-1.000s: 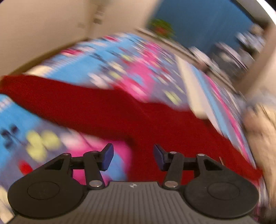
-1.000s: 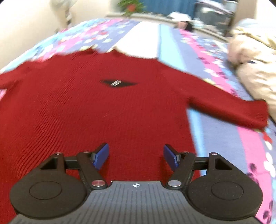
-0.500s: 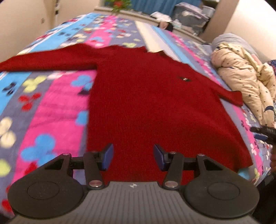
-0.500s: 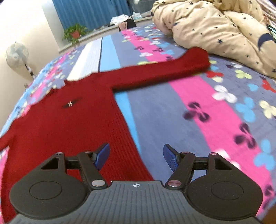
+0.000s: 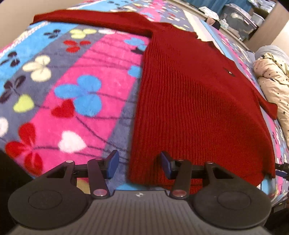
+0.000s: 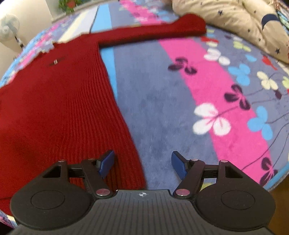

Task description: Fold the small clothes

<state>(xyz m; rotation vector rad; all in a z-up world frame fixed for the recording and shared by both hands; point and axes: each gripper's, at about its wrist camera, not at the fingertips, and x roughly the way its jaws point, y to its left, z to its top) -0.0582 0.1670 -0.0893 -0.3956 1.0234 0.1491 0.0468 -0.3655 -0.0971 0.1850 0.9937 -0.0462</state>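
A red knitted sweater (image 5: 195,101) lies flat, front up, on a flowered blanket, sleeves spread out to both sides. My left gripper (image 5: 139,165) is open and empty, low over the sweater's bottom left hem corner, which lies between its jaws. In the right wrist view the sweater (image 6: 54,101) fills the left half, its right sleeve (image 6: 153,32) stretched toward the duvet. My right gripper (image 6: 142,163) is open and empty, low over the bottom right hem corner.
The flowered blanket (image 5: 75,101) covers the bed (image 6: 207,101). A cream star-patterned duvet (image 6: 243,21) is heaped at the far right, also in the left view (image 5: 272,77). A fan (image 6: 8,25) and a potted plant (image 6: 66,4) stand beyond the bed.
Both grippers have dropped closer to the sweater's bottom hem, the left toward the left corner, the right toward the right corner. Both stay open. The sweater has not moved.
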